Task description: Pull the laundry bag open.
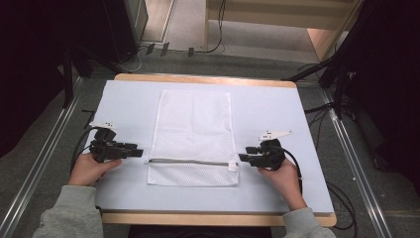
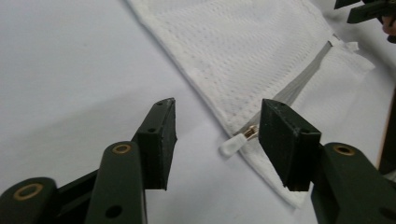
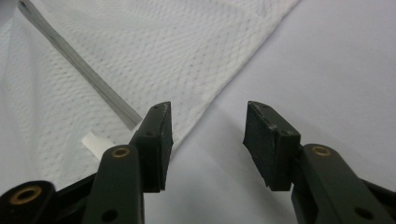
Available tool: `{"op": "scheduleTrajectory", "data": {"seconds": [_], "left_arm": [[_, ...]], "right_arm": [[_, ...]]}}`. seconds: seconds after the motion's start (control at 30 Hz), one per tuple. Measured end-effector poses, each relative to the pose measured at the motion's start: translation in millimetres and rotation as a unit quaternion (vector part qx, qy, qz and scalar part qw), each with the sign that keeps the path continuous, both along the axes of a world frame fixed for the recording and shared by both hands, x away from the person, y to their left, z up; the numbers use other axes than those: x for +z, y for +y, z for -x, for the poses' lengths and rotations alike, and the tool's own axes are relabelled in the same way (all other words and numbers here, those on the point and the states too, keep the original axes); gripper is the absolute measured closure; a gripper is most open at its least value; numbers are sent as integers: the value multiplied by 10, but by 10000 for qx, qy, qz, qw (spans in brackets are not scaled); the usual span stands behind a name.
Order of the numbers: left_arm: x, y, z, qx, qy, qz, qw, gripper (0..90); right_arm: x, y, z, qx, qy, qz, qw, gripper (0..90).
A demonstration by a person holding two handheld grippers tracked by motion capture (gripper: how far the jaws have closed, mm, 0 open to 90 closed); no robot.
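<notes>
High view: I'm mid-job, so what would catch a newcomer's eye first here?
The white mesh bag lying flat in the middle of the pale table, with its grey zipper running across near the person's edge. Next, the left tongs and right tongs, open, flanking the zipper's two ends without touching the bag. In the left gripper view the zipper pull sits between the open jaws.

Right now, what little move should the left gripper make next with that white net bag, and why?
Probably ease the left gripper forward and close its fingers on the zipper pull. The fingers stand open with nothing gripped, and the pull lies just ahead between them at the edge of the mesh bag. The zipper looks shut, so grabbing the pull seems the way in.
</notes>
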State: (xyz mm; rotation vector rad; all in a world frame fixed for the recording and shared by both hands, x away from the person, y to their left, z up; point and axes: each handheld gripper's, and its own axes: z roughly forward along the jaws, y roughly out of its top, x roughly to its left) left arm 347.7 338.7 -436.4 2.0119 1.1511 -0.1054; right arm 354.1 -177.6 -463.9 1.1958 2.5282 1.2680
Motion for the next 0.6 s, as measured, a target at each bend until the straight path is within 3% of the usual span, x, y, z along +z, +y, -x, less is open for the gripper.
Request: {"op": "scheduleTrajectory", "data": {"seconds": [0.2,0.6], "left_arm": [[-35,86,-26,245,-44,-113,9996,380],[-56,159,-58,591,-59,-306,9978,333]], "right_arm": [[-13,-68,-28,-153,-77,118,9998,498],[-49,-193,-89,-431,-47,118,9990,414]]}}
